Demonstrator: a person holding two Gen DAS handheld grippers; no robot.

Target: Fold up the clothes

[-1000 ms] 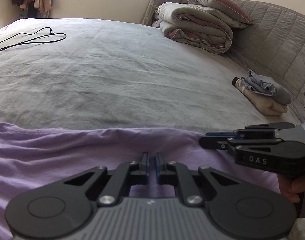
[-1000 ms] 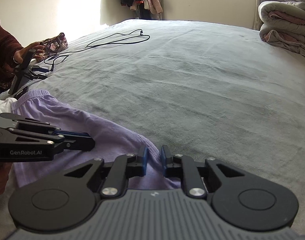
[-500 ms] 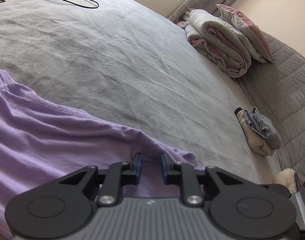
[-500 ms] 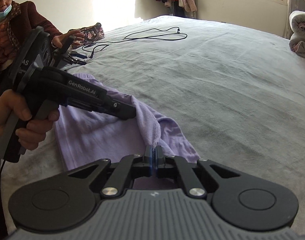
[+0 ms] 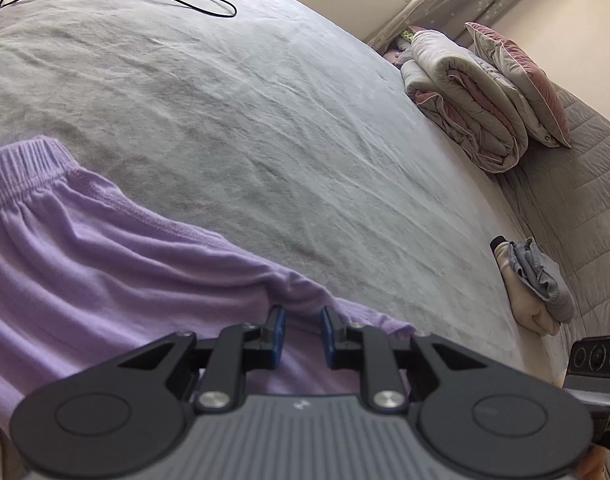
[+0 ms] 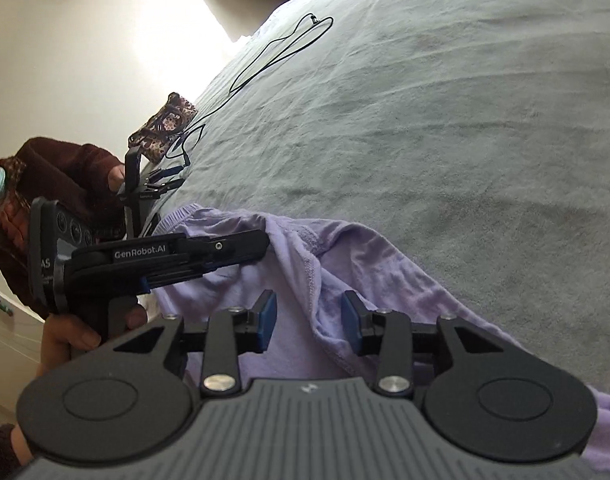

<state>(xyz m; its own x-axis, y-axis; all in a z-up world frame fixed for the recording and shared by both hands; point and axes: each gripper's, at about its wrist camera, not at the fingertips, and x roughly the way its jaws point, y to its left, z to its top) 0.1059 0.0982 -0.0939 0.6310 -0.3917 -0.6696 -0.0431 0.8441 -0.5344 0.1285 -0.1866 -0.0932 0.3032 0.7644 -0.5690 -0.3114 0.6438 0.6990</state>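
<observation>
Lilac trousers point(image 5: 85, 272) lie rumpled along the near edge of the bed point(image 5: 265, 120), their gathered waistband toward the left in the left wrist view. Nearest in that view, the left claw point(image 5: 302, 334) stands a little apart over the cloth, its blue pads point(image 5: 278, 336) not pressing on anything; the cloth lies under and between them. In the right wrist view the right claw point(image 6: 309, 322) has just been opening and now stands wider, a raised fold of the trousers point(image 6: 345, 280) running up between its pads point(image 6: 267, 320) without being pinched. Just to its left, the left claw point(image 6: 261, 246) shows from the side, held by a hand point(image 6: 85, 328), with its tip at the fold of cloth; its side reads "GenRobot.AI", and the letters "AS" show on its rear block. Behind it, at the bed's left edge, a second person in a dark red sleeve point(image 6: 65, 168) holds another such tool point(image 6: 145, 188) beside a patterned pouch point(image 6: 165, 126). A black cable point(image 6: 273, 56) loops across the grey sheet further off. Toward the far right edge of the bed lie a small folded pile of clothes point(image 5: 533, 284), a folded quilt point(image 5: 465, 100) and a pillow point(image 5: 521, 80).
</observation>
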